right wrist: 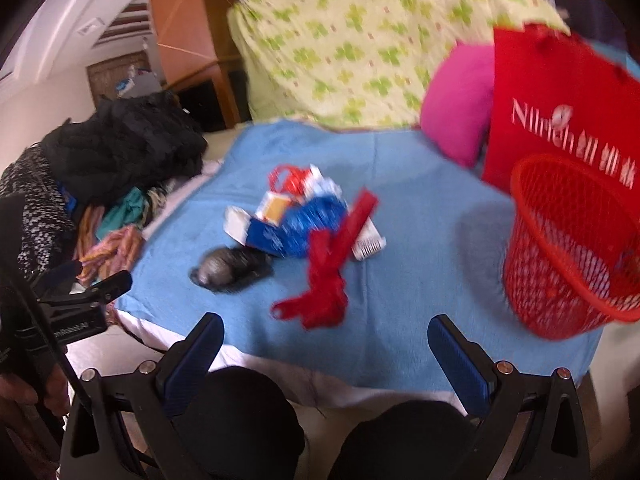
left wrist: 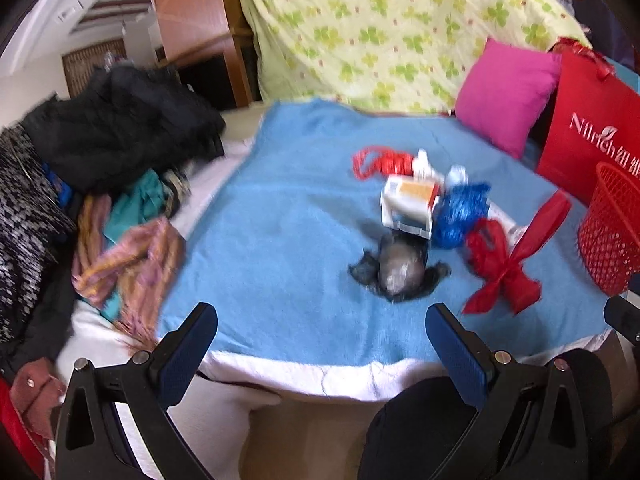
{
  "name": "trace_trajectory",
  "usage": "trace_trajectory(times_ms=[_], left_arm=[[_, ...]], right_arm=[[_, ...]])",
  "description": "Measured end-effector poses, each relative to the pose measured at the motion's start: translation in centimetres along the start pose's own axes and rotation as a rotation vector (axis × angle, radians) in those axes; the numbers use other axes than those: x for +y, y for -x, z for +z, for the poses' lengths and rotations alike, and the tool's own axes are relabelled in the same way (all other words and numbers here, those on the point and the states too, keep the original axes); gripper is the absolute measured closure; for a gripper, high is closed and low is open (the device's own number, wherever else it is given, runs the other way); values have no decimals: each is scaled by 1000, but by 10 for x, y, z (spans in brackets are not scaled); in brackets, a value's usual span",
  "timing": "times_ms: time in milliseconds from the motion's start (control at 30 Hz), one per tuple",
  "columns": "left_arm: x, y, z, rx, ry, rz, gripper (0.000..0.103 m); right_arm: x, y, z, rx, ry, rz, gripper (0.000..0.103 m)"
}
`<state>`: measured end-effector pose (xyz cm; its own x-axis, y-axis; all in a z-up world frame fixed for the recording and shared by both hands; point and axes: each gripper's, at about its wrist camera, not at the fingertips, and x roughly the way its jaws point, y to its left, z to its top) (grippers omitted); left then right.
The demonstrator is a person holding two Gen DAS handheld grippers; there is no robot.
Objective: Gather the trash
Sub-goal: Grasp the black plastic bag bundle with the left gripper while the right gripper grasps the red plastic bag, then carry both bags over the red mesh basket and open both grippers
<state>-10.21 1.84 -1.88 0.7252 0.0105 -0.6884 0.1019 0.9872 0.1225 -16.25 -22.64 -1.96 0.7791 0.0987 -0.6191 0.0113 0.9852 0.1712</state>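
Blue blanket (left wrist: 280, 216), red mesh basket (right wrist: 568, 248), seemingly clover-patterned quilt (left wrist: 400, 32).

On the blue blanket (left wrist: 280, 240), beside one red mesh basket (right wrist: 568, 252), lies a litter cluster: two red plastic bags (left wrist: 500, 276) (left wrist: 380, 162), one blue plastic bag (left wrist: 460, 212), one dark knotted bag (left wrist: 396, 272), and at least two cartons (left wrist: 410, 204) (right wrist: 368, 242). Behind the basket stand one red paper bag (right wrist: 560, 108) and one pink cushion (left wrist: 506, 96).

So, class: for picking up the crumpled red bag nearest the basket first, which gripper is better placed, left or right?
Probably the right gripper. Both are open and empty, but the red bag lies just ahead of its fingers, and the red mesh basket stands on its side of the blue blanket.
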Motion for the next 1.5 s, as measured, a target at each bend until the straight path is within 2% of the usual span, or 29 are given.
trace_trajectory(times_ms=[167,367,500,567,600,633,700,767,800,867,900,1067,1333,1500], left_arm=[[0,-44,-4,81,14,-42,0],[0,-86,2,125,44,-140,0],[-5,-105,12,138,70,-237,0],[-11,-108,18,123,70,-276,0],[-14,-110,21,120,70,-290,0],[-17,-111,23,118,70,-301,0],[-24,-115,27,118,65,-320,6],[-31,-121,30,136,59,-340,26],[-34,-126,30,154,57,-358,31],[-37,-136,29,197,65,-367,59],[-38,-142,27,221,77,-380,62],[-31,-139,17,199,124,-404,70],[-30,-111,-1,183,100,-429,71],[-41,-95,-12,202,75,-467,71]], right_arm=[[-18,-43,-4,93,-81,62,0],[-18,-95,7,138,-122,94,1],[-17,-128,14,183,-148,113,19],[-15,-143,16,198,-148,114,24],[-15,-148,17,204,-146,110,29],[-15,-153,18,211,-151,111,39],[-15,-163,18,237,-168,138,54],[-14,-167,17,246,-166,138,59],[-14,-167,17,245,-165,137,63],[-16,-164,16,238,-165,147,66],[-17,-161,16,228,-164,149,69],[-24,-139,15,188,-158,175,71],[-35,-96,13,127,-194,224,71],[-42,-68,14,87,-192,227,71]])
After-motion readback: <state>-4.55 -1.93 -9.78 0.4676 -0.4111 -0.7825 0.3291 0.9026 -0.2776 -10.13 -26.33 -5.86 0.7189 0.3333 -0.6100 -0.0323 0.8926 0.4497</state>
